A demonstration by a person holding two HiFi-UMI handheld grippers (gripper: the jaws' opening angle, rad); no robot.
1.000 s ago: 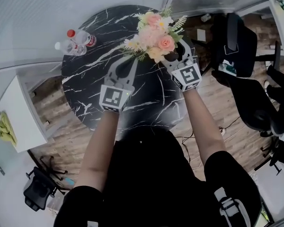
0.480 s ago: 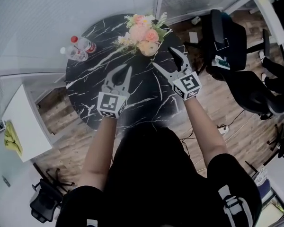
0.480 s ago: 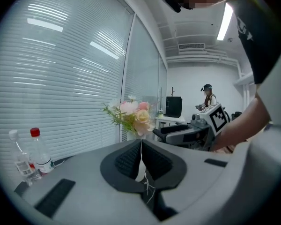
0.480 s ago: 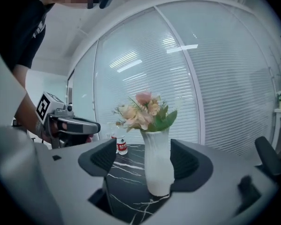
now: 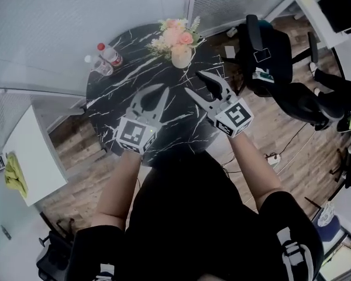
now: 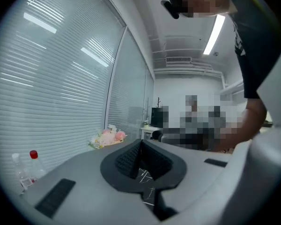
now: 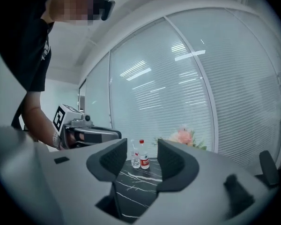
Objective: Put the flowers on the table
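Bottles: 2 water bottles (image 5: 105, 61) stand at the left rim of the table, 1 with a red cap.
Table: round black marble table (image 5: 123, 92), bare in its near part.
Left gripper: the left gripper (image 5: 162, 89) hangs over the near left of the table. Its jaws are together at the tips and nothing is between them.
Flowers: the flowers (image 5: 175, 35) stand upright on the far edge of the table, well apart from both grippers and free of any grip.
Right gripper: the right gripper (image 5: 194, 82) hangs over the near right of the table. Its jaws are apart and are closing, with only bare table between them.
Chair: black office chair (image 5: 263, 45) beside the table on the right.
Step in hand: I judge that the placing is done and only the retreat is left.
How to do it well: bring both grippers straight back toward the body and keep them high. Do not swing sideways, so nothing touches the flowers or the bottles.
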